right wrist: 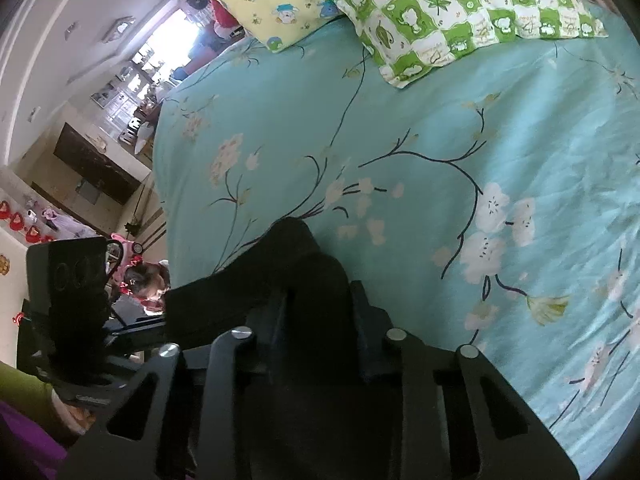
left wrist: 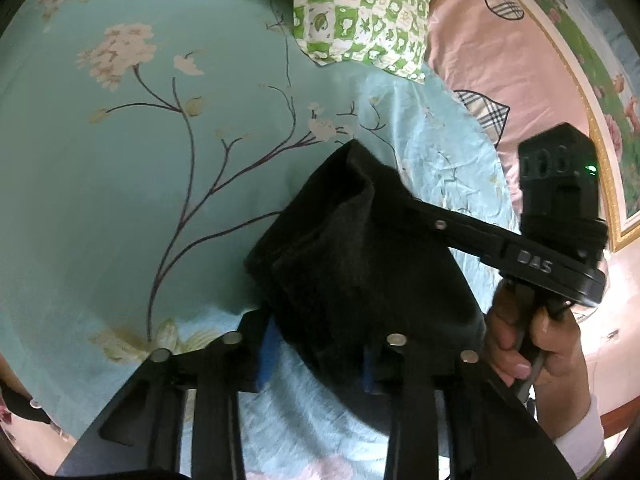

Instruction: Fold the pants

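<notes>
The black pants [left wrist: 360, 256] hang bunched in the air above a teal flowered bed sheet [left wrist: 120, 200]. My left gripper [left wrist: 320, 360] is shut on the pants' lower edge. My right gripper [left wrist: 404, 196] reaches in from the right of the left wrist view and pinches the same cloth at its upper part. In the right wrist view the pants [right wrist: 296, 280] bulge up between the shut fingers of my right gripper [right wrist: 316, 340]. The left gripper's body [right wrist: 76, 292] shows at the left of that view, with a strip of the cloth stretched toward it.
A green and white checked pillow [left wrist: 360, 12] and a yellow bear-print pillow [right wrist: 272, 4] lie at the head of the bed. A pink quilt [left wrist: 500, 60] lies along the right side. The bed's left edge [right wrist: 160, 200] drops to a room with furniture.
</notes>
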The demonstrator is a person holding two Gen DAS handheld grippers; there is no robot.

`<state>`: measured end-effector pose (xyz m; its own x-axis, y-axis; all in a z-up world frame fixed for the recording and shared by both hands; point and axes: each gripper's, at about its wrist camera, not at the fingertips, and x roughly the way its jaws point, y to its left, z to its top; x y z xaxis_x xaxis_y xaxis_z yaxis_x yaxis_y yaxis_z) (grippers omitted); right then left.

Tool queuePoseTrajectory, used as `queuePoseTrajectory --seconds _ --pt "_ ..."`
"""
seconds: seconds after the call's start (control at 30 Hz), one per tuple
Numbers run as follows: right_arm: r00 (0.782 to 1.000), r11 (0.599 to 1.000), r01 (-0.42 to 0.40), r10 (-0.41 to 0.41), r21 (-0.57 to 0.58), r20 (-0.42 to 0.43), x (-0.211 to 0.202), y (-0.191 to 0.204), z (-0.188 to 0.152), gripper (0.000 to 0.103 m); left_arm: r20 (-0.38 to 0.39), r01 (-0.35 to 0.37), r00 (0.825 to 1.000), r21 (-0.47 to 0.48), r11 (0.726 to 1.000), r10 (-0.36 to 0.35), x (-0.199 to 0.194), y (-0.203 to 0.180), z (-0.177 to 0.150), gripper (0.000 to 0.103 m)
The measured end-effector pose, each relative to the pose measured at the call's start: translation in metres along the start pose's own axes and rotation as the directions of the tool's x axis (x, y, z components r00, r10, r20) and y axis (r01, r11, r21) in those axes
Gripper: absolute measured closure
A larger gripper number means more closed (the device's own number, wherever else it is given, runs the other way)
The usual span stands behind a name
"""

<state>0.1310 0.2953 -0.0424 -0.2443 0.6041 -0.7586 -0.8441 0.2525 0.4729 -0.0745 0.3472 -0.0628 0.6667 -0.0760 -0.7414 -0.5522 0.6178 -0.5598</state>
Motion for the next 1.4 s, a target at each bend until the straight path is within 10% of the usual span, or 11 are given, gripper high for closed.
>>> queuePoseTrajectory --seconds 0.37,0.77,1.4 --pt "0.983 1.000 -0.018 0.017 0.002 0.182 -0.064 0.023 -0.022 0.079 0.061 0.038 0.997 0.109 0.993 -0.045 -0.033 -0.046 -0.002 0.083" --pt "0.875 0.987 -0.094 0.019 0.131 0.483 -0.175 0.026 -0.104 0.081 0.060 0.144 0.983 0.330 0.933 -0.173 -0.066 -0.142 -0.033 0.086" --pt "0.786 0.966 -0.094 -0.076 0.241 0.613 -0.261 -0.001 -0.211 0.081 -0.050 0.209 0.975 0.525 0.825 -0.215 -0.057 -0.248 -0.110 0.086"
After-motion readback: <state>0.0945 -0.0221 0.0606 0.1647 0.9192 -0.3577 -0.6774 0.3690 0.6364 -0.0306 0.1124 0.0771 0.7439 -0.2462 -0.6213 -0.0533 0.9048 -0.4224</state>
